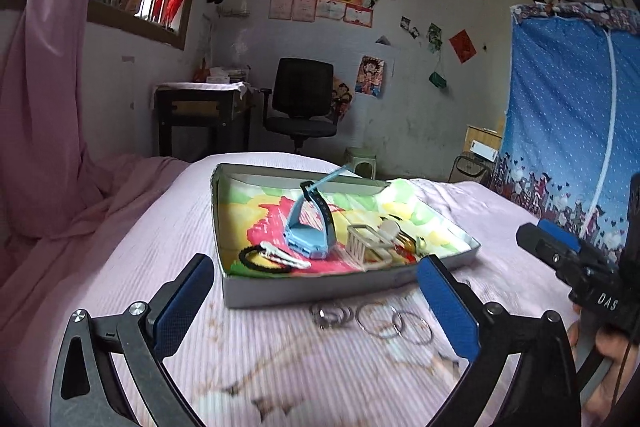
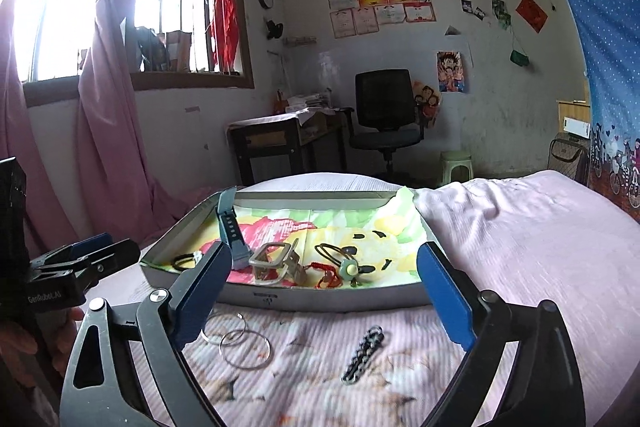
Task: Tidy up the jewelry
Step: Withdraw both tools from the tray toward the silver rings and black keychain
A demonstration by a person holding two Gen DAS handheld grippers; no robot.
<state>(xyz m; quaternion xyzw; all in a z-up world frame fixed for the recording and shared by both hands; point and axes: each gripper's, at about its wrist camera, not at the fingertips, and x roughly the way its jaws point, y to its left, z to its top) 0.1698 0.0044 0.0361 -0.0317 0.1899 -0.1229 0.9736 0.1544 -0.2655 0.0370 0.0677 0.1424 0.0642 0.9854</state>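
Observation:
A shallow white box (image 1: pixel 304 291) (image 2: pixel 332 301) lined with colourful cloth sits on the pink bed. Inside lie a blue watch (image 1: pixel 306 227) (image 2: pixel 232 227), a black hair tie (image 1: pixel 260 261), a white clip (image 1: pixel 282 255), a clear claw clip (image 1: pixel 366 243) (image 2: pixel 276 261) and a red cord (image 2: pixel 326 273). Thin silver rings (image 1: pixel 394 321) (image 2: pixel 240 341) lie on the bed in front of the box. A dark chain bracelet (image 2: pixel 362 353) lies between my right gripper's fingers. My left gripper (image 1: pixel 316 301) is open and empty over the rings. My right gripper (image 2: pixel 324 301) is open and empty.
A pink curtain (image 1: pixel 44 107) hangs at the left by the window. A desk (image 1: pixel 204 115), an office chair (image 1: pixel 302 103) and a green stool (image 2: pixel 456 167) stand beyond the bed. A blue fabric wardrobe (image 1: pixel 572 131) stands at the right.

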